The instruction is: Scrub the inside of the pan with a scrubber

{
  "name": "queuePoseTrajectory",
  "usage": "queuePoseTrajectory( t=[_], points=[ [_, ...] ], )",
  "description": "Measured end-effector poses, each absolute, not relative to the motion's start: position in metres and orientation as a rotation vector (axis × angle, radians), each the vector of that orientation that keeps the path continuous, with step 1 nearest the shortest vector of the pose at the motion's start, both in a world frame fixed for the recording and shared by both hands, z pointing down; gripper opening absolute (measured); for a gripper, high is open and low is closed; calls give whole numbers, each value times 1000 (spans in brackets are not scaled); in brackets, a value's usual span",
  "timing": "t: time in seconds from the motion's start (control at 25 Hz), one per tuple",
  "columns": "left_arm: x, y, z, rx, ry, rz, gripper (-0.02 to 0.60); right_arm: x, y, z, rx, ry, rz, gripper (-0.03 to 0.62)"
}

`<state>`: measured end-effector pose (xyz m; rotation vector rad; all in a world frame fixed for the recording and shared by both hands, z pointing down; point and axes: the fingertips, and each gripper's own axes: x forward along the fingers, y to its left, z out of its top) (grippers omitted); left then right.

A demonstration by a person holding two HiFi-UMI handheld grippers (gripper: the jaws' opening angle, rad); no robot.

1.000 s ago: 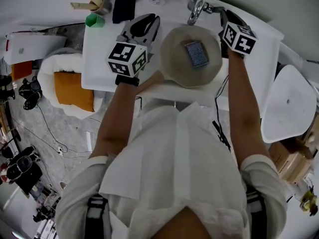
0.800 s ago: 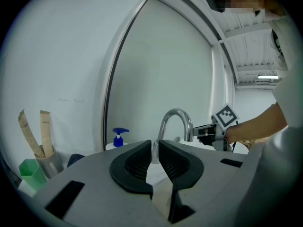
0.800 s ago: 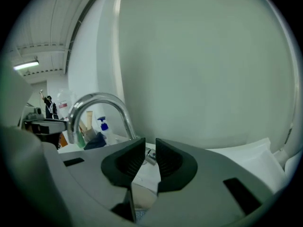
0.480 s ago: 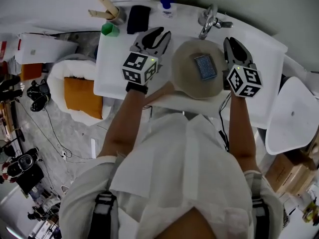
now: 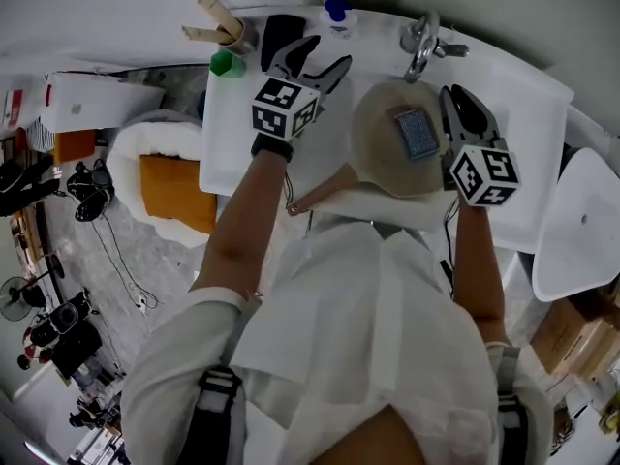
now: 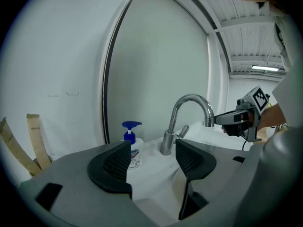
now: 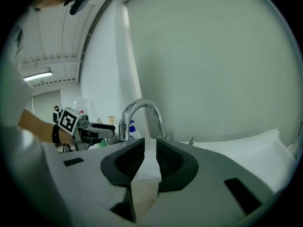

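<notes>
The scrubber (image 5: 417, 132) lies inside the pan (image 5: 380, 168), just left of the right hand-held gripper (image 5: 457, 95), its long axis roughly along that gripper's narrowly parted, empty jaws. The left hand-held gripper (image 5: 326, 52), farther off, has just been opening and holds nothing.

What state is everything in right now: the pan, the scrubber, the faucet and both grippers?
Round beige pan: upright, held by neither gripper, scrubber inside.
Blue-grey rectangular scrubber: lying flat in the pan, not gripped.
Curved chrome faucet: no water running.
Left gripper: jaws have just been opening, now wide apart, nothing between them.
Right gripper: jaws slightly apart, empty.
</notes>
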<state>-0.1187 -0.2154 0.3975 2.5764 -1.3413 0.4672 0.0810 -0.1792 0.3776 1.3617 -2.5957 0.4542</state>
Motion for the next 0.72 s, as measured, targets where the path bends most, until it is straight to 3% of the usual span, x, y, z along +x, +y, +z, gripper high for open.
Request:
queuePoseTrajectory(
  t=[0.2, 0.72],
  points=[
    [-126, -238, 411, 2636, -1282, 536, 349, 76, -176, 383, 1345, -2589, 468, 69],
    [-155, -200, 427, 2584, -1300, 617, 354, 62, -161, 389, 1258, -2611, 468, 69]
  ],
)
